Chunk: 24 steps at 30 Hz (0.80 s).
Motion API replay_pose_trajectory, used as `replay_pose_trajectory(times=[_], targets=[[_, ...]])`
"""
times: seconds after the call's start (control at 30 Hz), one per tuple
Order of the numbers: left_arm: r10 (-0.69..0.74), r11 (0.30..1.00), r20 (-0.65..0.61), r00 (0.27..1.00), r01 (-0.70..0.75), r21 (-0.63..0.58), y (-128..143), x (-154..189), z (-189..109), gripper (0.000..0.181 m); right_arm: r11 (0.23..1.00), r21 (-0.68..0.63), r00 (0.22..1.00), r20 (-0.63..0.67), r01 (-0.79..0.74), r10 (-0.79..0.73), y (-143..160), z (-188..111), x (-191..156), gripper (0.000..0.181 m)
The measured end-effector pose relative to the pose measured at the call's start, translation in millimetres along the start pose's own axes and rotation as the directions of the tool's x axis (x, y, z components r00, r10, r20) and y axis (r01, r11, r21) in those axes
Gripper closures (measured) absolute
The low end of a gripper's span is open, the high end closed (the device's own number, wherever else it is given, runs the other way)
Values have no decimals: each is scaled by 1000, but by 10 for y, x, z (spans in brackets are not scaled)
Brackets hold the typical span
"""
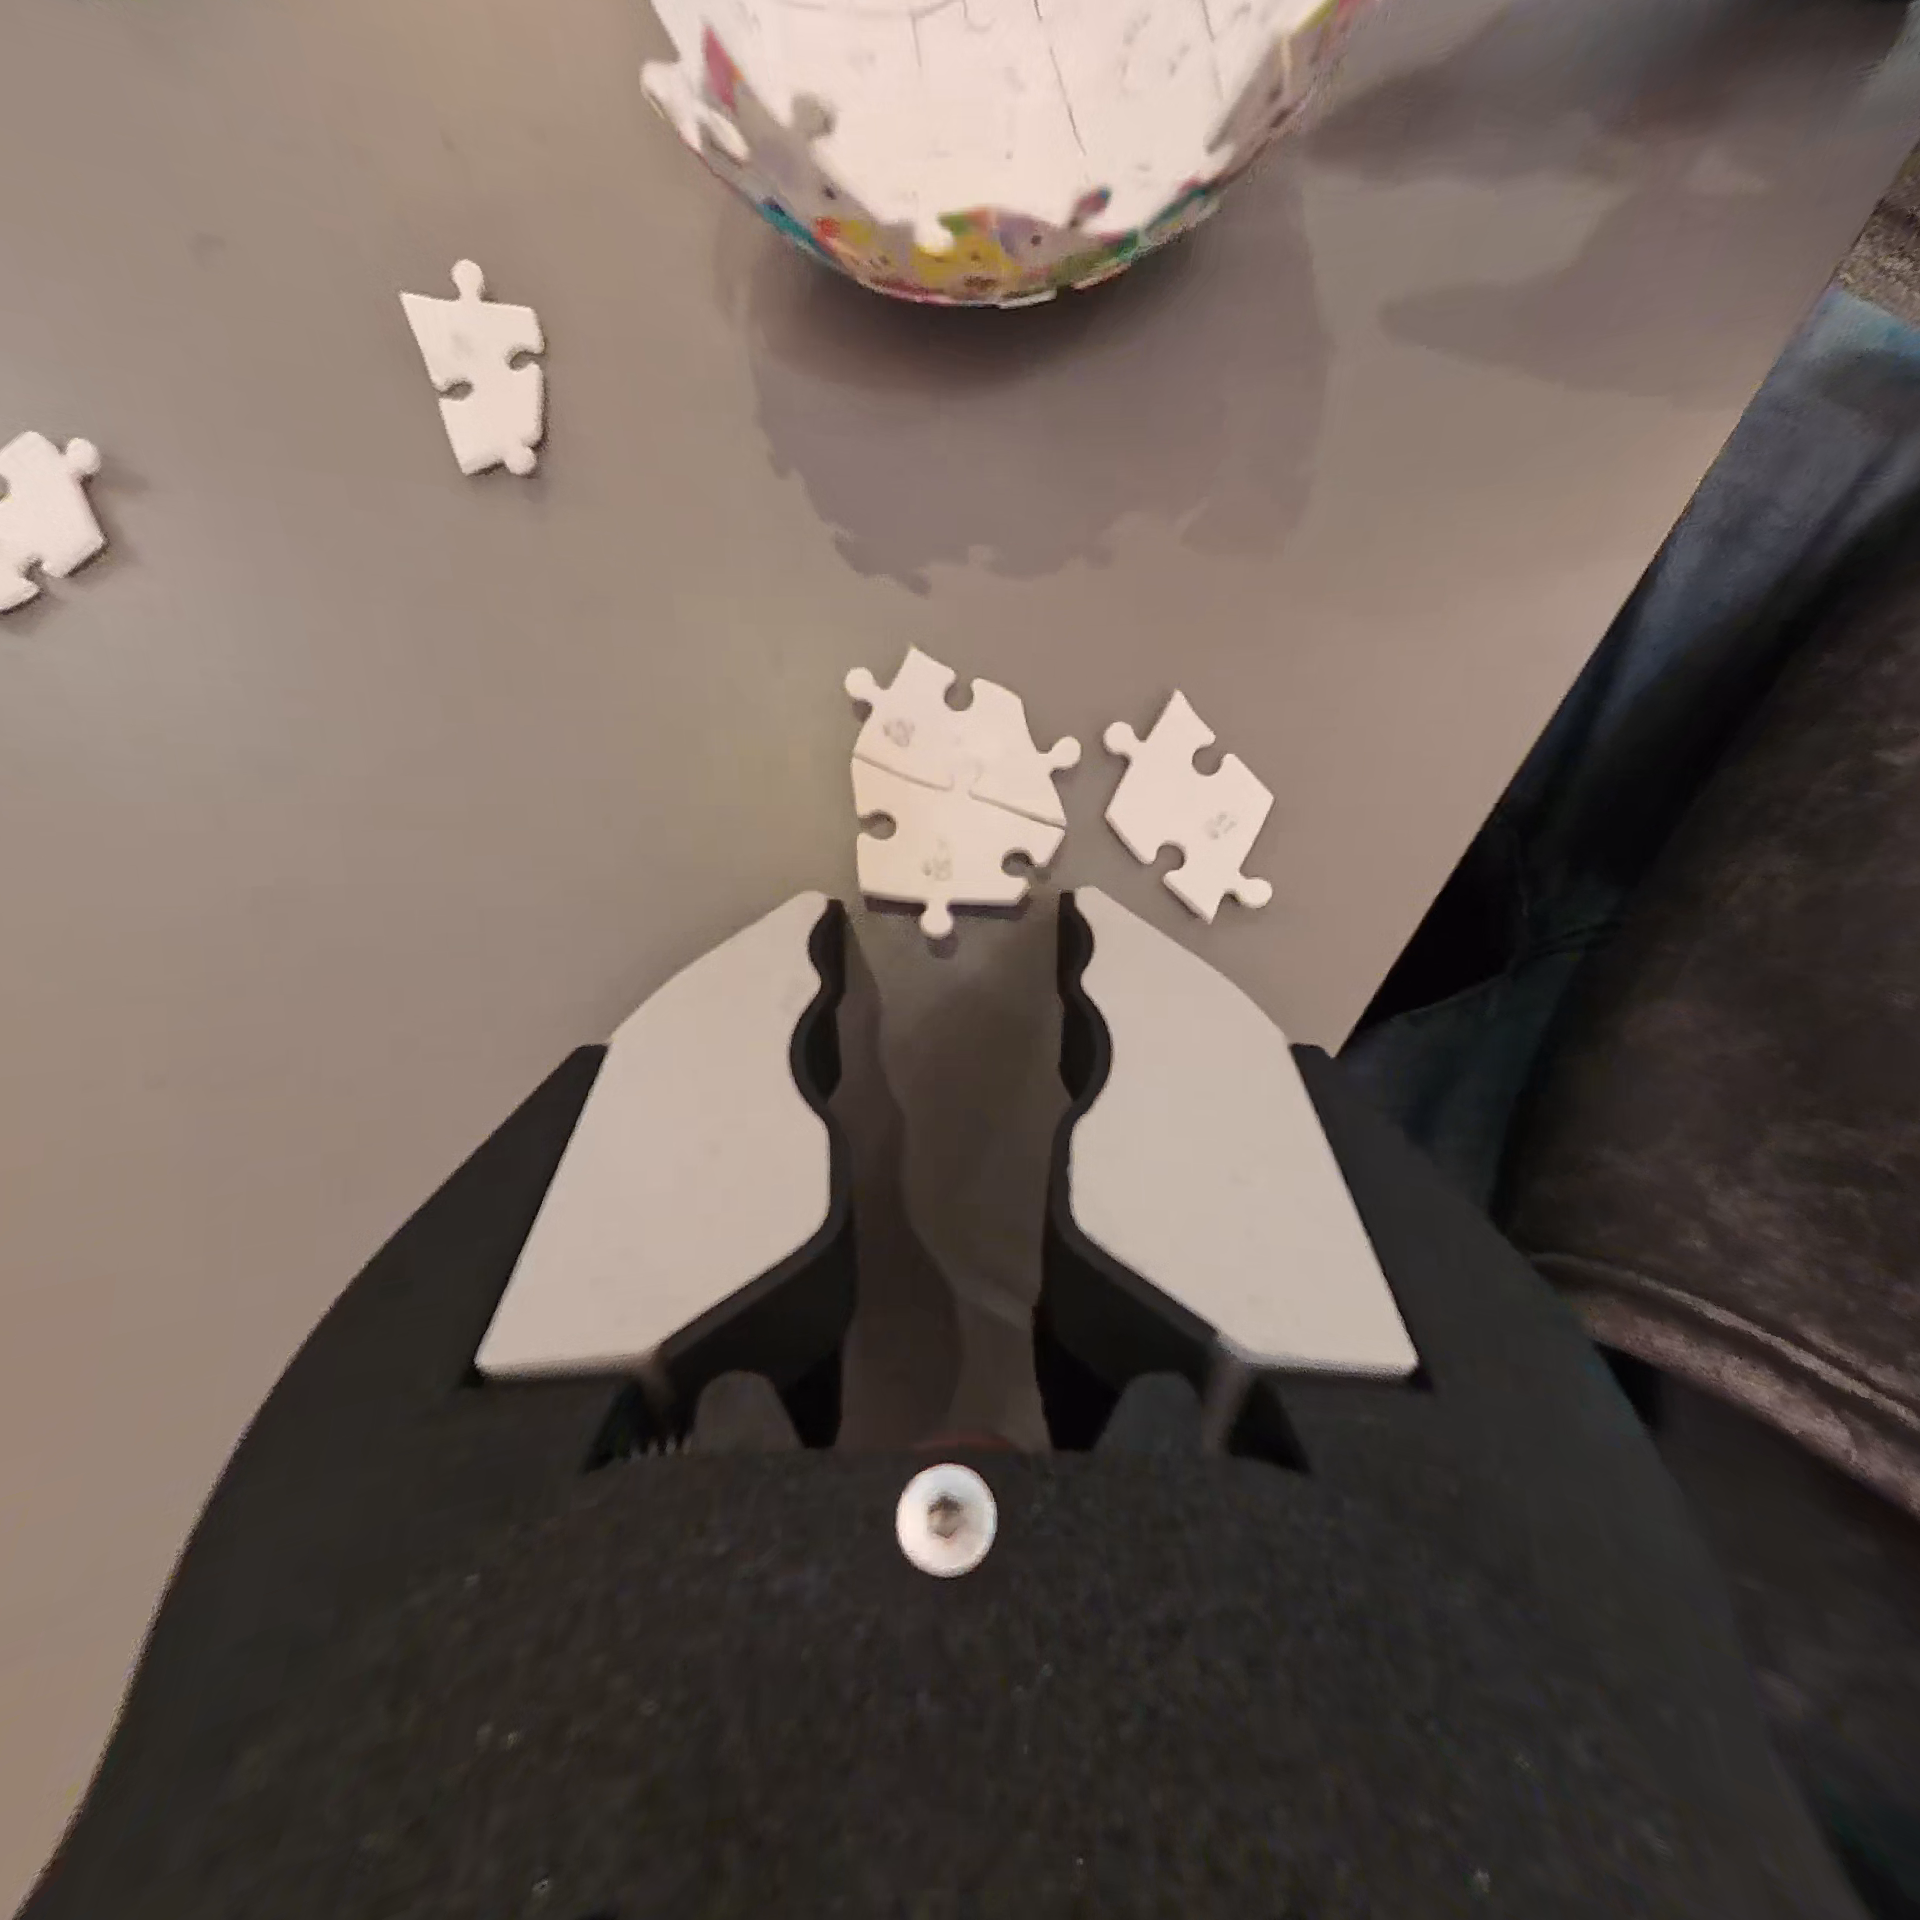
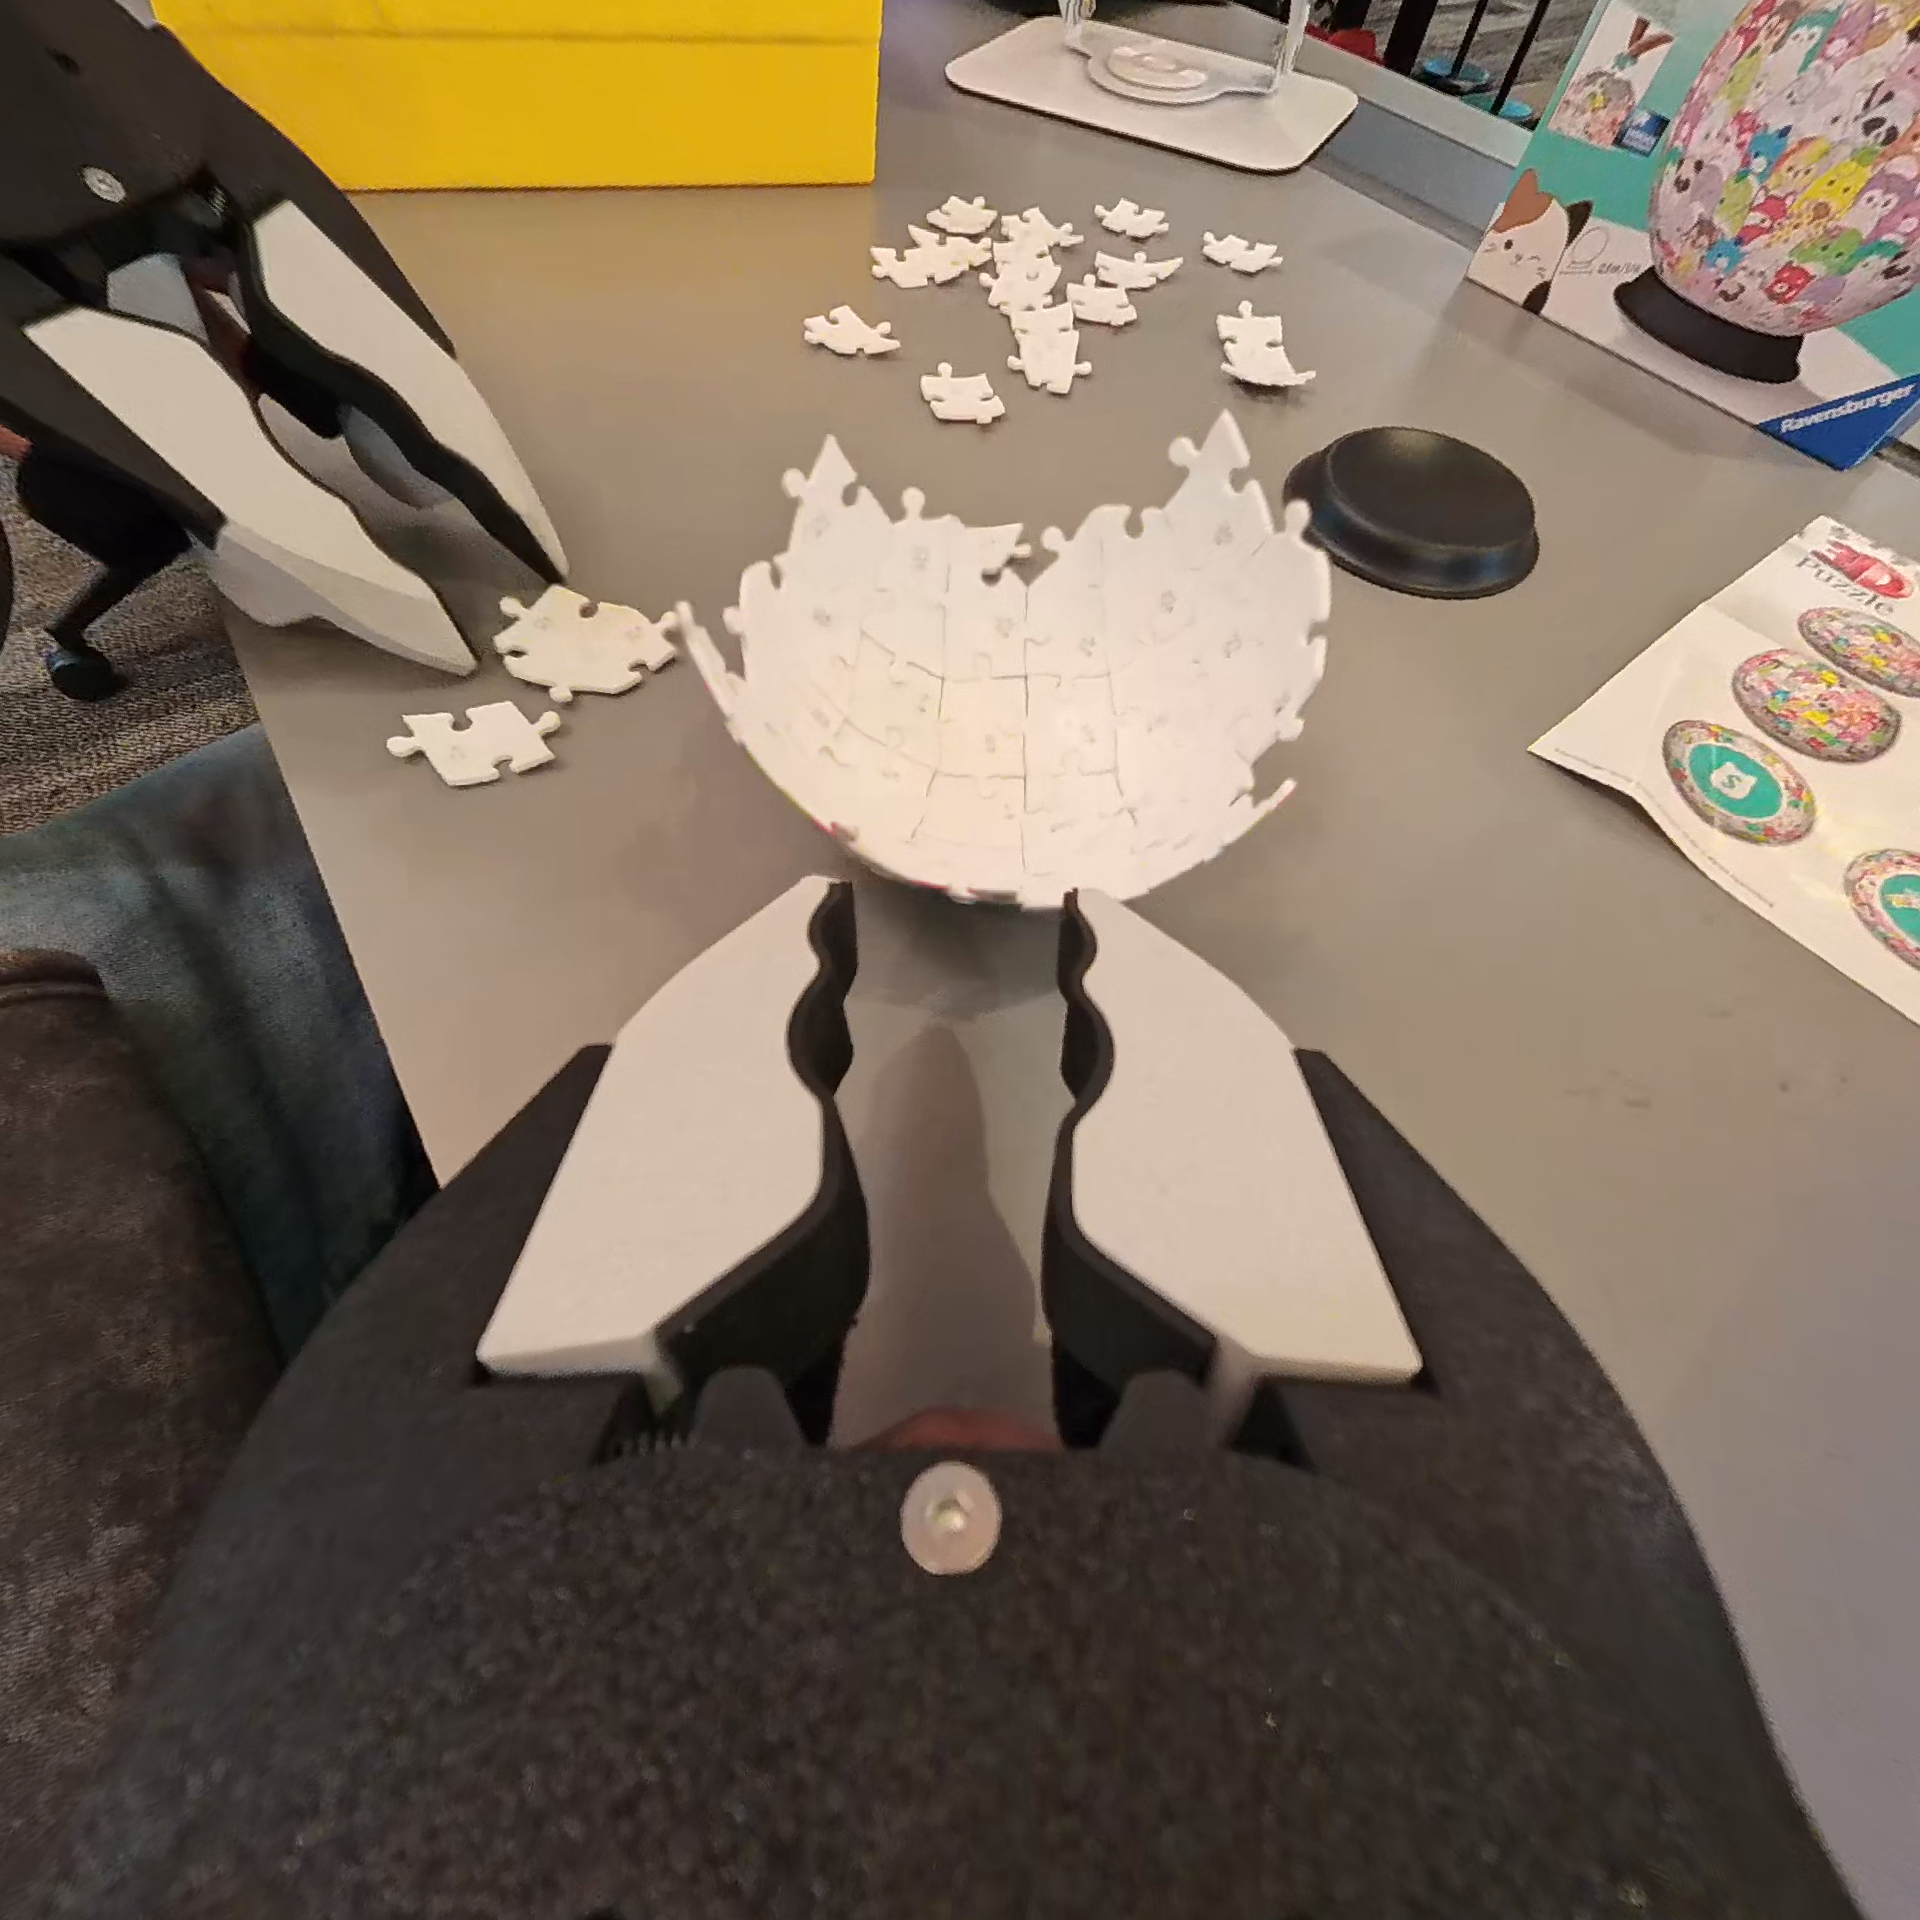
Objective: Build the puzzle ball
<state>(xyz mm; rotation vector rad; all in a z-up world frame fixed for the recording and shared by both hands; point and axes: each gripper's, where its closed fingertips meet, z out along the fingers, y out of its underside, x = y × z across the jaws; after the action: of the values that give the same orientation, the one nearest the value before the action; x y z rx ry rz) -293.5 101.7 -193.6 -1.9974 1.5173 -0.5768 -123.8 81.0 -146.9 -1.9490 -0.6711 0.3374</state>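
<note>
The half-built puzzle ball (image 2: 1023,707) sits on the grey table like an open bowl, white inside, and its coloured outside shows in the left wrist view (image 1: 987,135). A joined cluster of white pieces (image 1: 956,805) lies just beyond my open, empty left gripper (image 1: 951,914). A single piece (image 1: 1190,805) lies to the right of the cluster. In the right wrist view the left gripper (image 2: 520,613) points down at that cluster (image 2: 582,644). My right gripper (image 2: 956,904) is open and empty, just short of the ball's near rim.
Several loose white pieces (image 2: 1049,291) lie beyond the ball, and two more at left (image 1: 483,384). A black stand (image 2: 1413,525), an instruction sheet (image 2: 1766,748), the puzzle box (image 2: 1725,208) and a yellow box (image 2: 582,94) ring the table. The table edge (image 1: 1621,644) is close by, with dark clothing beyond it. My hands' fingertips stand some 20 cm from each other.
</note>
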Motion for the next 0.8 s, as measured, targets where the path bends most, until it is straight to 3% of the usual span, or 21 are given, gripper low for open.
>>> replay_pose_trajectory(times=[0.3,0.6,0.8], targets=[[-14,1000,-86,996,15,17,-43,311,-31,143,1000,27,1000,1,-14,14,-25,-32,14,144],[45,998,46,998,-46,31,-76,-19,-25,132,1000,21,1000,6,-5,5,-14,-38,-15,144],[118,993,-47,992,-118,9,-73,-4,65,135,1000,16,1000,13,-9,9,-9,-32,-19,144]])
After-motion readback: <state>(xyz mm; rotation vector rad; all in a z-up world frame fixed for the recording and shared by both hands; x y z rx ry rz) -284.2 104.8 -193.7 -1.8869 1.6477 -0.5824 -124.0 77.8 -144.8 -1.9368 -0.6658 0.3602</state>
